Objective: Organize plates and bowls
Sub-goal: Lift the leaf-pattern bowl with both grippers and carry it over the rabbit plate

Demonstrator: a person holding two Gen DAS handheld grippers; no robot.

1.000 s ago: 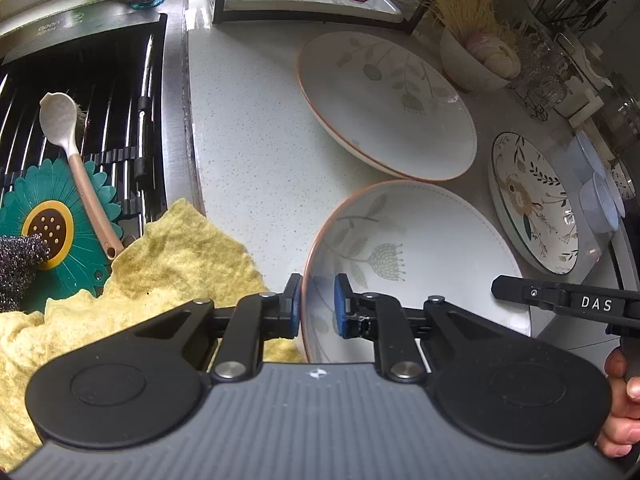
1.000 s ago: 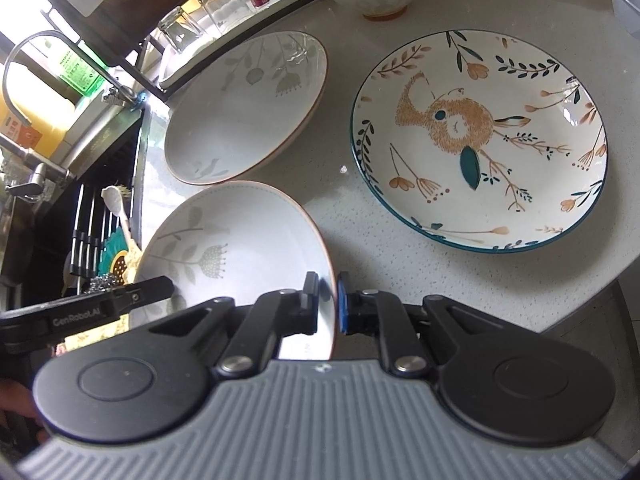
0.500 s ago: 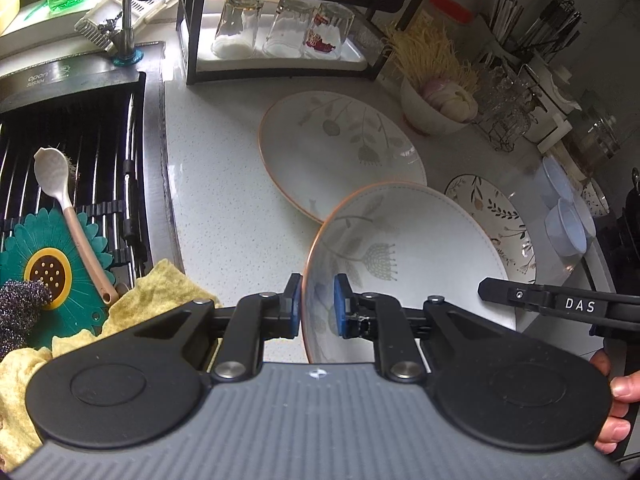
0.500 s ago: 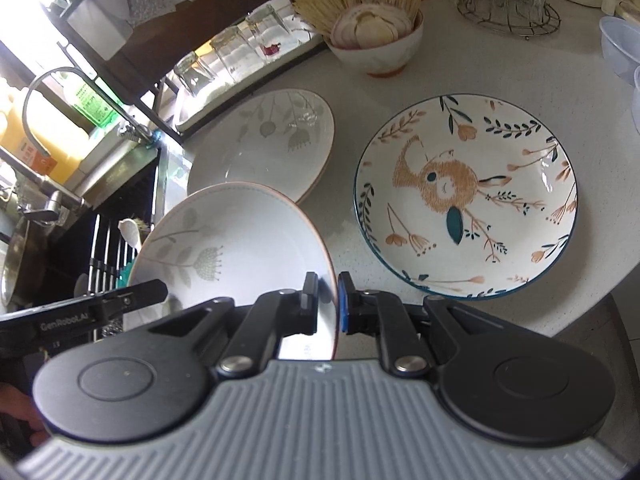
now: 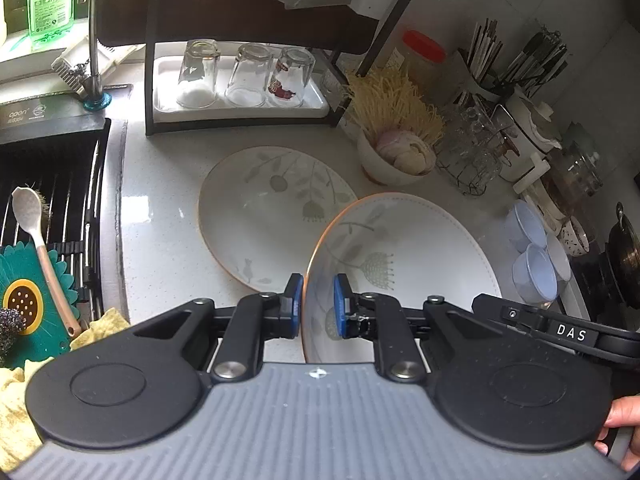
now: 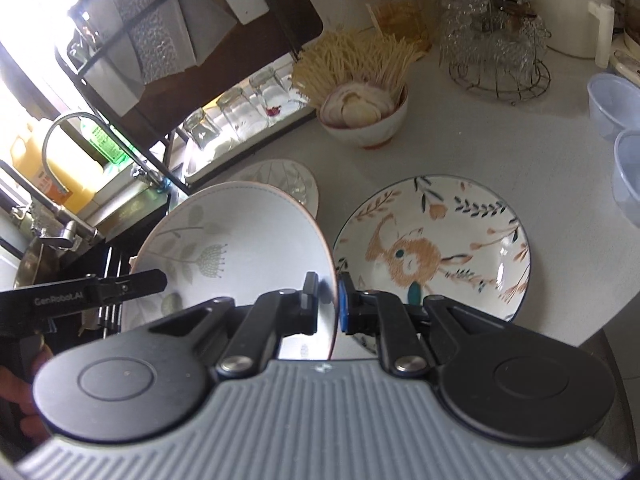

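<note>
A white plate with a dandelion print and an orange rim [image 5: 400, 248] hangs above the counter, gripped from both sides. My left gripper [image 5: 316, 304] is shut on its left rim. My right gripper [image 6: 328, 304] is shut on the opposite rim of the same plate [image 6: 232, 240]. A second white leaf-print plate [image 5: 264, 208] lies flat on the counter behind it, partly hidden in the right wrist view [image 6: 288, 178]. A plate painted with a fox and flowers [image 6: 436, 248] lies to the right. One of the right gripper's fingers [image 5: 520, 312] shows at the plate's far edge.
A bowl of garlic and noodles [image 5: 394, 160] stands behind the plates. Upturned glasses sit in a white tray [image 5: 240, 112] under a dark shelf frame. To the left is the sink rack [image 5: 60, 184] with a spoon [image 5: 36, 220] and a yellow cloth [image 5: 100, 324]. Stacked plastic bowls [image 5: 536, 256] stand at right.
Both grippers have risen with the dandelion plate between them. It is now off the counter, and the views have tilted up to show more of the back shelf.
</note>
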